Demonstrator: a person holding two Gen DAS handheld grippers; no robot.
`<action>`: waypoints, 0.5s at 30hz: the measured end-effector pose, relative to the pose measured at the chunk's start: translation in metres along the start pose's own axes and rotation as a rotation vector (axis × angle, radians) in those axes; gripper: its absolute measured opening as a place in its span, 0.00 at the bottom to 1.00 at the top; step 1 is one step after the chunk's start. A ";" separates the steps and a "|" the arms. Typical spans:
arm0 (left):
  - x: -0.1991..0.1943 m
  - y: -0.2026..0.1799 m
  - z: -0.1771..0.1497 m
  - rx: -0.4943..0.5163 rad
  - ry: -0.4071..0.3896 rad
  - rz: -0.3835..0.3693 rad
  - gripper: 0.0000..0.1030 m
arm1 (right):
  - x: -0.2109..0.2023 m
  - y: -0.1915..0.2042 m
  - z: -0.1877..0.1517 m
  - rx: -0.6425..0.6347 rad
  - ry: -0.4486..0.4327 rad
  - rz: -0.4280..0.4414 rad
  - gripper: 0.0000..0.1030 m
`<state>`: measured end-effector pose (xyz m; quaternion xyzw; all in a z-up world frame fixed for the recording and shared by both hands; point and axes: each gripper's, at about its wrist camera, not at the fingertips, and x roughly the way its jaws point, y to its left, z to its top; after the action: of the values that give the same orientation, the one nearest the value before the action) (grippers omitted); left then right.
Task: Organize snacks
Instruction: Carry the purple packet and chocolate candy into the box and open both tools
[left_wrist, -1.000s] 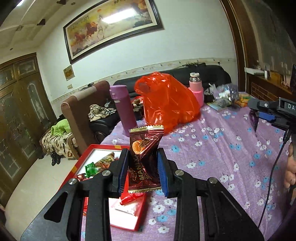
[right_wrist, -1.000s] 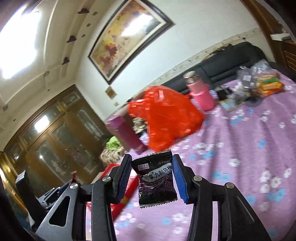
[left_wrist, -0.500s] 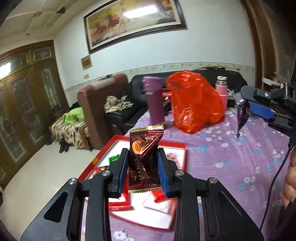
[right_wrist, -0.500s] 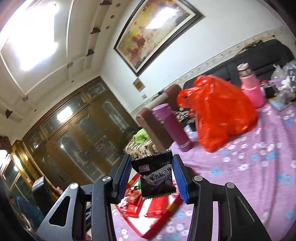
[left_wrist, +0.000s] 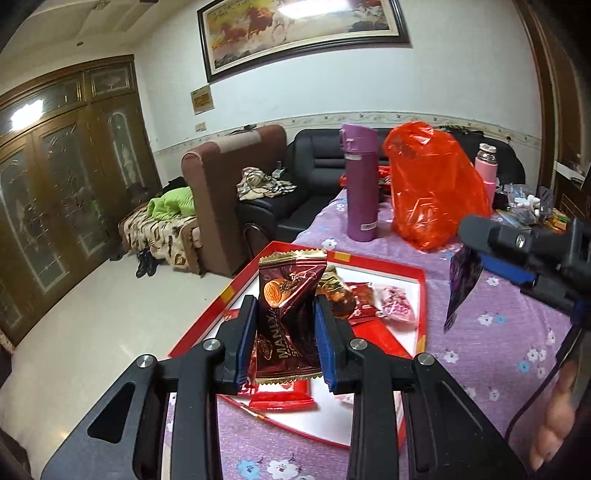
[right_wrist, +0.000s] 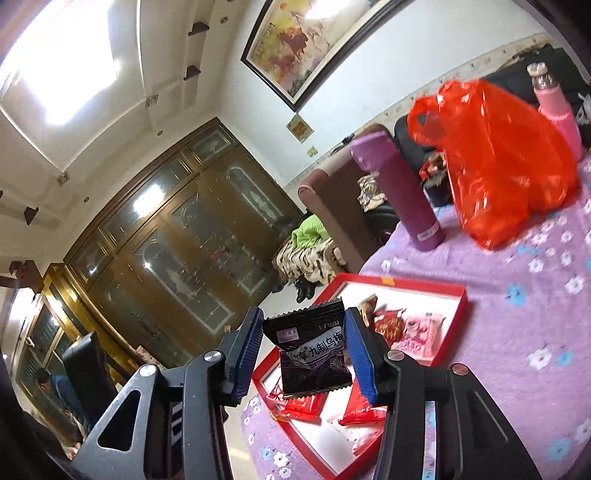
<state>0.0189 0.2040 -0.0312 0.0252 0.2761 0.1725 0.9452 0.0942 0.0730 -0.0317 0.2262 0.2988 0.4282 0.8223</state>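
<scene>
Lower centre of the left wrist view, left gripper (left_wrist: 286, 338) pinches one maroon foil almond-chocolate packet (left_wrist: 290, 317), hiding part of the flat red cardboard tray (left_wrist: 421, 295); roughly four wrappers visible inside. Right wrist view: right gripper (right_wrist: 304, 354) clamps one black plum-candy sachet (right_wrist: 312, 356) lower centre, tray contents blurred.

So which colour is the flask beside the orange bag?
Purple flask, clearest in the left wrist view.
</scene>
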 end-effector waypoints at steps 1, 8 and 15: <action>0.001 -0.001 0.001 0.001 0.002 0.002 0.28 | 0.005 -0.003 -0.002 0.005 0.008 0.002 0.45; 0.011 -0.001 -0.002 0.000 0.021 0.016 0.28 | 0.033 -0.023 -0.014 0.048 0.074 -0.024 0.45; 0.025 -0.005 -0.006 0.007 0.053 0.036 0.28 | 0.044 -0.025 -0.016 0.043 0.094 -0.034 0.45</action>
<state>0.0368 0.2070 -0.0495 0.0287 0.3012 0.1890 0.9342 0.1171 0.0984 -0.0722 0.2184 0.3501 0.4180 0.8093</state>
